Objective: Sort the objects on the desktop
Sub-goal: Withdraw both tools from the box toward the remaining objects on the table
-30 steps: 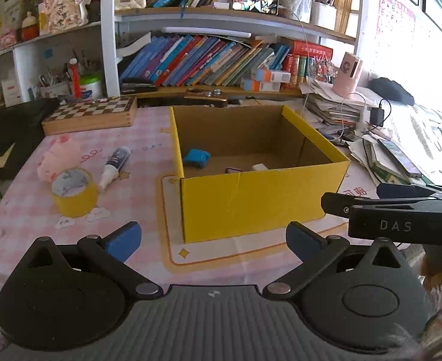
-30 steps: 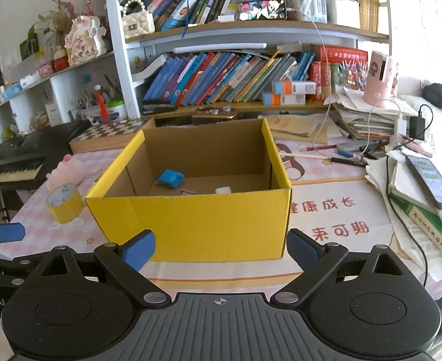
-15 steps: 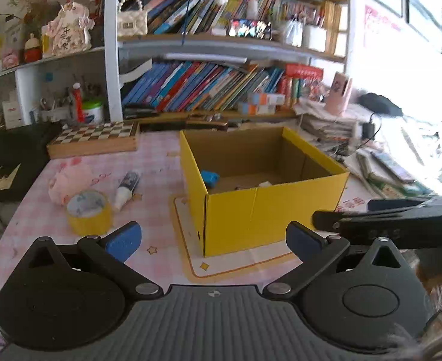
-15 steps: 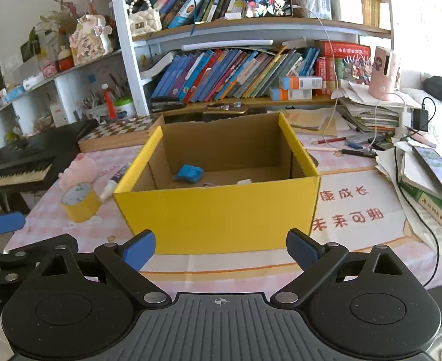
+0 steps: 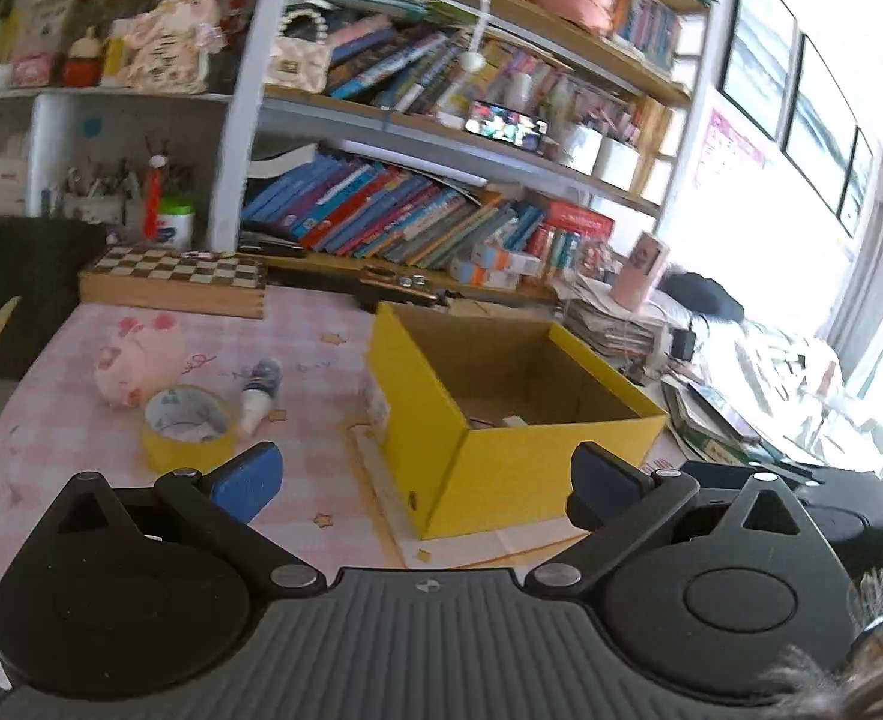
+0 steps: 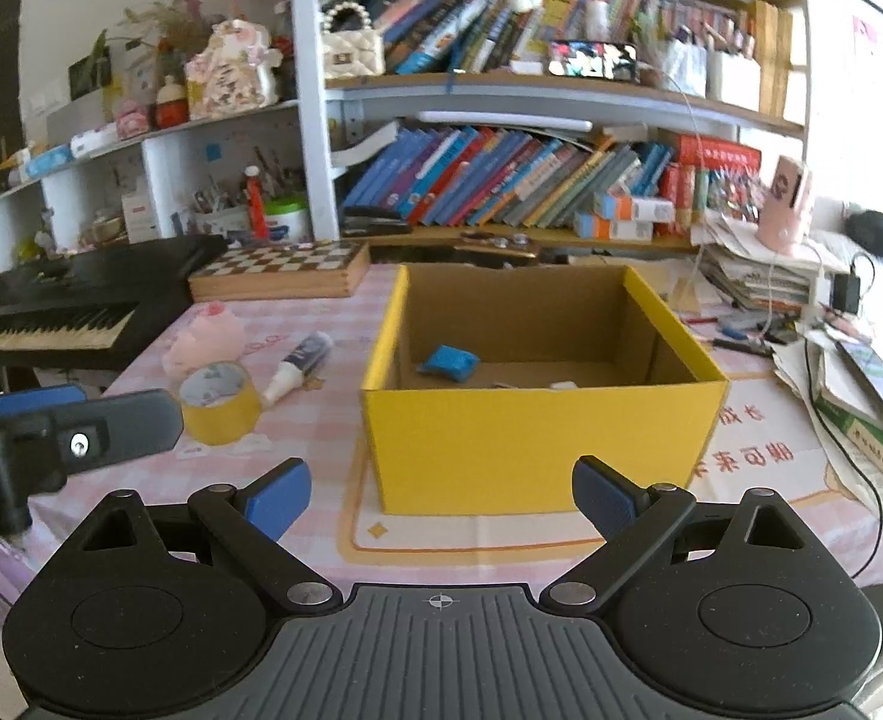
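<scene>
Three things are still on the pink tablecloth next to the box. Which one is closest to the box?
The glue tube. It lies nearer the yellow box than the yellow tape roll and the pink plush toy, which sit further left.

- Strong daylight pours in from the windows (image 5: 825,78) on the right, blown out white.
- Left wrist view is motion-blurred; fisheye bends the bookshelf (image 6: 315,96) edges.

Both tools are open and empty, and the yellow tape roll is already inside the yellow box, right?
Not quite. The right wrist view shows the yellow tape roll on the tablecloth left of the yellow box, outside it. The left tool and right tool are open and empty.
</scene>
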The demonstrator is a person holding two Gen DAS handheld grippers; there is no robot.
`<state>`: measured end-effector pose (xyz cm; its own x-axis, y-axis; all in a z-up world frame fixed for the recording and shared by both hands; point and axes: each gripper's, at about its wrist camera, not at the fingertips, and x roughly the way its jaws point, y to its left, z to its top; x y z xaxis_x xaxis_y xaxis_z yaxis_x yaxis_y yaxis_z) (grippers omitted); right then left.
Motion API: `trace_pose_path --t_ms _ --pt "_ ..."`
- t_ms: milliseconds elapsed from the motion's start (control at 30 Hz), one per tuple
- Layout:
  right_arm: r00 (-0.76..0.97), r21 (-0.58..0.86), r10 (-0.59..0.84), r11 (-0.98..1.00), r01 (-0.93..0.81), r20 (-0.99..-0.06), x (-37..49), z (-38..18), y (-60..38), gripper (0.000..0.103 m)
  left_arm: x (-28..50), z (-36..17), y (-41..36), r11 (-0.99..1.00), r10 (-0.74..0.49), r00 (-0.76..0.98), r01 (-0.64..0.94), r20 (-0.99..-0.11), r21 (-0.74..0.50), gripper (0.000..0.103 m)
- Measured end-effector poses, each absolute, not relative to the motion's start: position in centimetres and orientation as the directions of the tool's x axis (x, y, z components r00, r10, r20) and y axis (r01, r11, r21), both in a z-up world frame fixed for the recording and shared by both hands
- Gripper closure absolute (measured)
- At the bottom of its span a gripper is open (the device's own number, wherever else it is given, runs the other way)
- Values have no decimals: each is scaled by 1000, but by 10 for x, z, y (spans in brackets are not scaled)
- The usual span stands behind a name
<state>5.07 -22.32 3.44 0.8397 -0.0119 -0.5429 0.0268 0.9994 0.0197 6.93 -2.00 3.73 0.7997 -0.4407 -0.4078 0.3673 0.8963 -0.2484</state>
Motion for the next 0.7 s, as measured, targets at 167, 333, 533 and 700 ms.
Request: trace_pose_path --t_ms 167,333,533,700 --pt "842 12 -4 1000 13 -540 54 33 -197 7 75 34 12 901 -426 803 333 -416 -279 0" --pt "839 17 21 1000 -14 -544 62 28 -174 7 78 32 44 902 -413 816 304 -405 -307 0" --pt "847 11 55 998 -57 -529 74 20 -146 7 84 28 75 926 -341 850 231 -402 -299 0" --pt "845 25 86 996 -85 -527 86 11 -125 7 82 27 94 947 -280 880 190 -383 -257 0"
